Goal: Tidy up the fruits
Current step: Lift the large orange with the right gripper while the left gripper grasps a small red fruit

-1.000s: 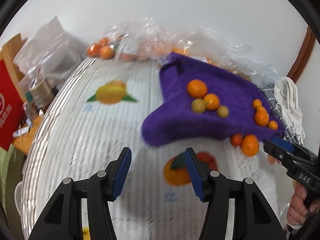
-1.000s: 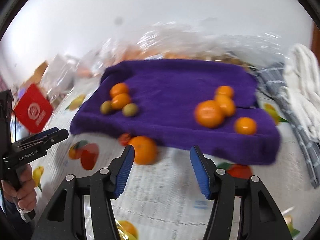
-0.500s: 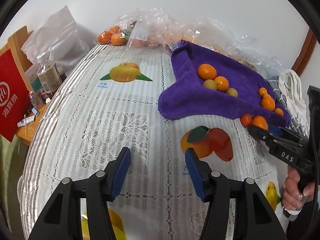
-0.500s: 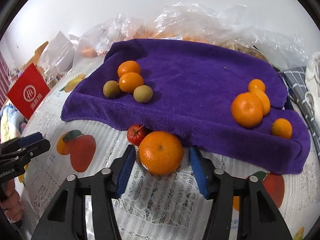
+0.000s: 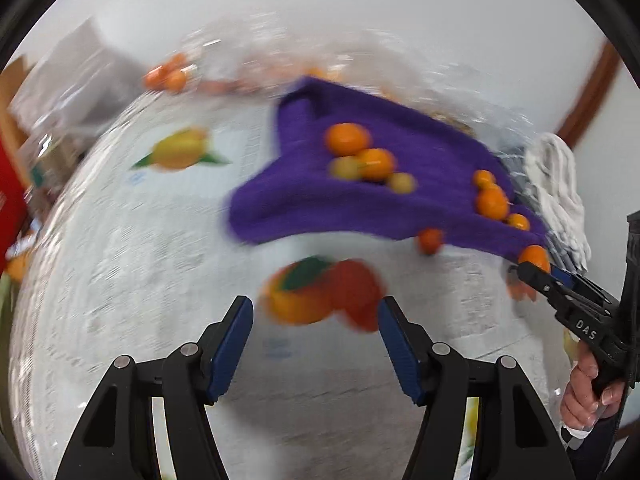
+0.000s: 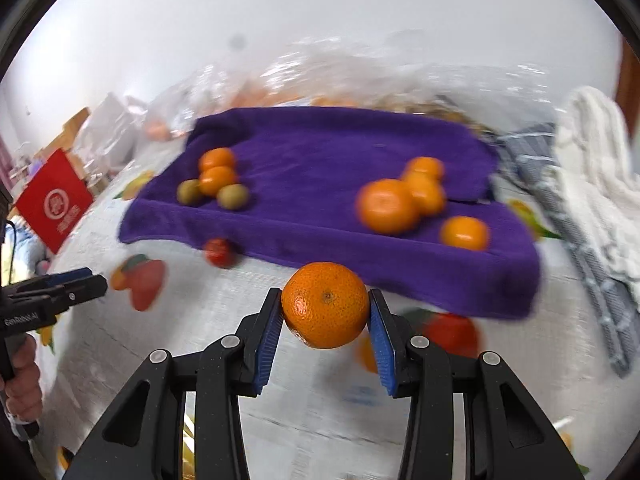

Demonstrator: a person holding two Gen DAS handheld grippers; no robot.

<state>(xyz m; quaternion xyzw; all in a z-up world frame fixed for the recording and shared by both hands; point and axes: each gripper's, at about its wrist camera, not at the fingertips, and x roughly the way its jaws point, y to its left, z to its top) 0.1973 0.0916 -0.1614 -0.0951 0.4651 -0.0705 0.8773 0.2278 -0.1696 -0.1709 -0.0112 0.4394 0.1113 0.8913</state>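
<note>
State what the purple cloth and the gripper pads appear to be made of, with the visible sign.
Purple cloth: likely plush microfibre or terry; matte, fuzzy nap, soft rolled edges.
Right gripper pads: probably rubber or plastic; blue, finely ribbed faces, pressing on the orange.

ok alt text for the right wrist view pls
The right gripper closes its blue-padded fingers on a large round orange above a white lace tablecloth. Behind lies a purple towel bearing small oranges and two green fruits, a small red fruit at its edge.
</note>
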